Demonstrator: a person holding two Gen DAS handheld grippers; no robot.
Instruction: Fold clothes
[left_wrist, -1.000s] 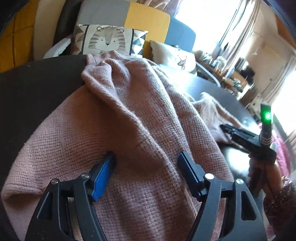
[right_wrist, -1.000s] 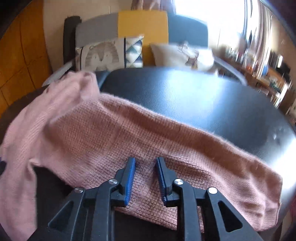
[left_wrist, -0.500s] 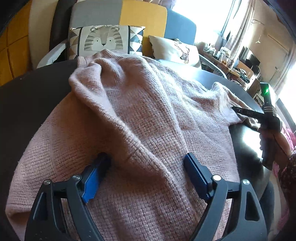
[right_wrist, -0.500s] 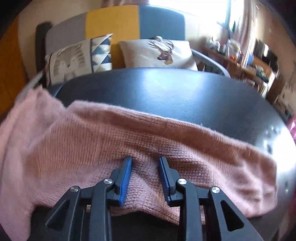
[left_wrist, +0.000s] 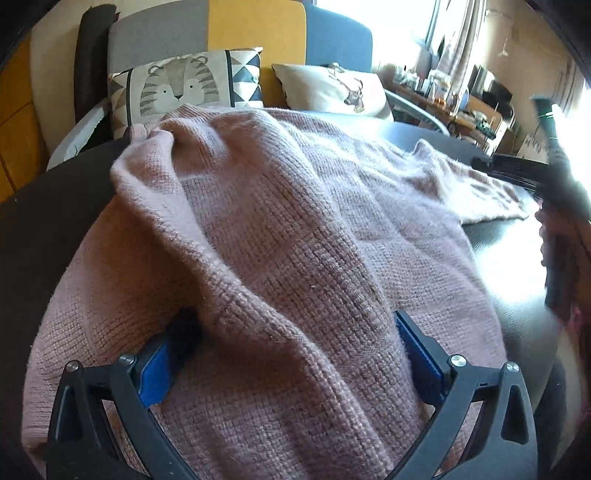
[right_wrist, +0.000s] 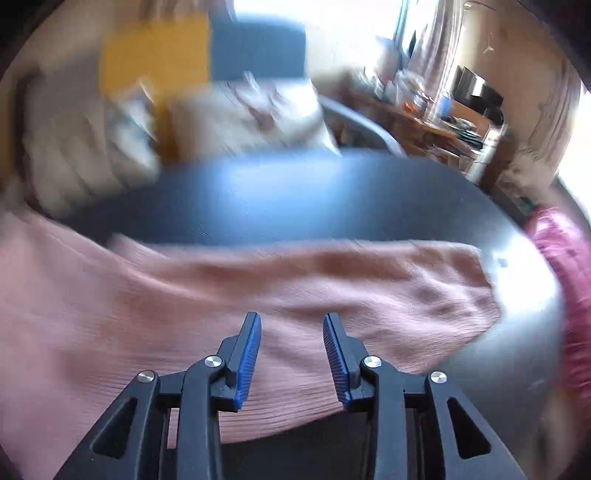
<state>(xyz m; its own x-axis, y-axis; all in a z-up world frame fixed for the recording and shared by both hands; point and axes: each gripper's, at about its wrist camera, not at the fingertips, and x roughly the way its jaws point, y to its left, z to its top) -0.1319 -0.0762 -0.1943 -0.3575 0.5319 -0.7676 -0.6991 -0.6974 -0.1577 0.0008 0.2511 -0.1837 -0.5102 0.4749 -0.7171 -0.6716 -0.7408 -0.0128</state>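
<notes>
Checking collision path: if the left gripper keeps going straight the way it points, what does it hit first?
Likely the pink sweater: a raised fold already sits between the left gripper's opening jaws.

Beyond the jaws, a grey, yellow and blue upholstered sofa carries two cushions. A tiger-print cushion sits left, a white deer-print cushion right.

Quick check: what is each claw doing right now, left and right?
Left claw: jaws opening wide, a ridge of the pink knitted sweater between them, not pinched.
Right claw: jaws opening, pink knit beneath, nothing held.
</notes>
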